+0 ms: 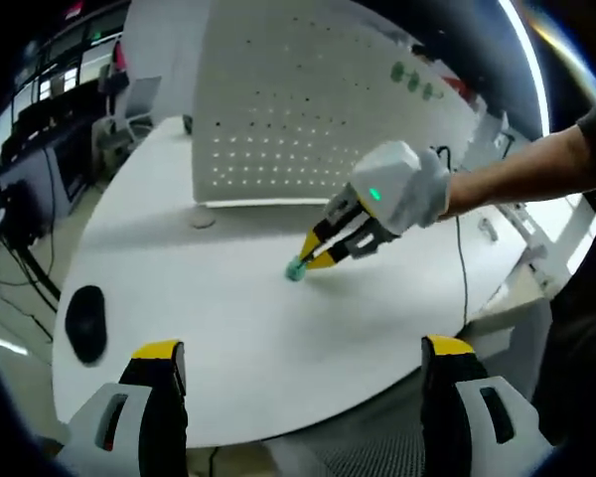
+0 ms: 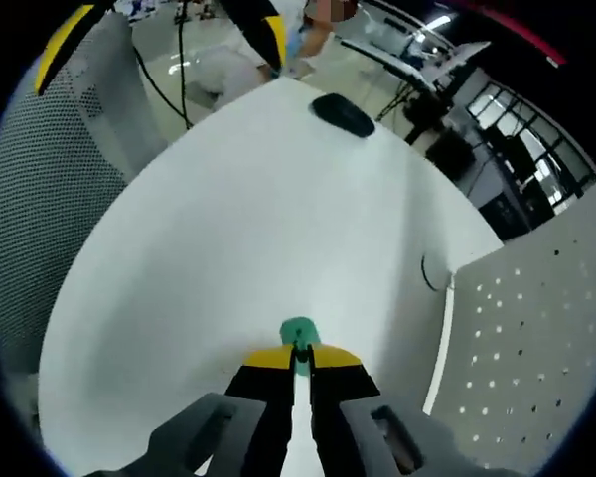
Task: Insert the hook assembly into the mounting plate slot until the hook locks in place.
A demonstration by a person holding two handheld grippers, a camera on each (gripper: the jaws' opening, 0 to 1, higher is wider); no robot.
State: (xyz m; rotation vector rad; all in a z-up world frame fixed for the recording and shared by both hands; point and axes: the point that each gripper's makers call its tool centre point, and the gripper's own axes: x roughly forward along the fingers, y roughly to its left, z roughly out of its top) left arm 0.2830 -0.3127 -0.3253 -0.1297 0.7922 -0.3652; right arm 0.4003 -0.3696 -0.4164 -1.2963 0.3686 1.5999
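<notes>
right gripper view | right tongs (image 2: 300, 360) pinch green hook (image 2: 298, 333) at tips | left tongs (image 1: 303, 370) wide open, empty

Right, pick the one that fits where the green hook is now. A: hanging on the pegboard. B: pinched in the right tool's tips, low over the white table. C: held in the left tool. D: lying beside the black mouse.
B: the right tool is shut on the green hook, low over the white table.

right gripper (image 1: 313, 256) pinches green hook (image 1: 296, 268) on white table (image 1: 238, 328).
</notes>
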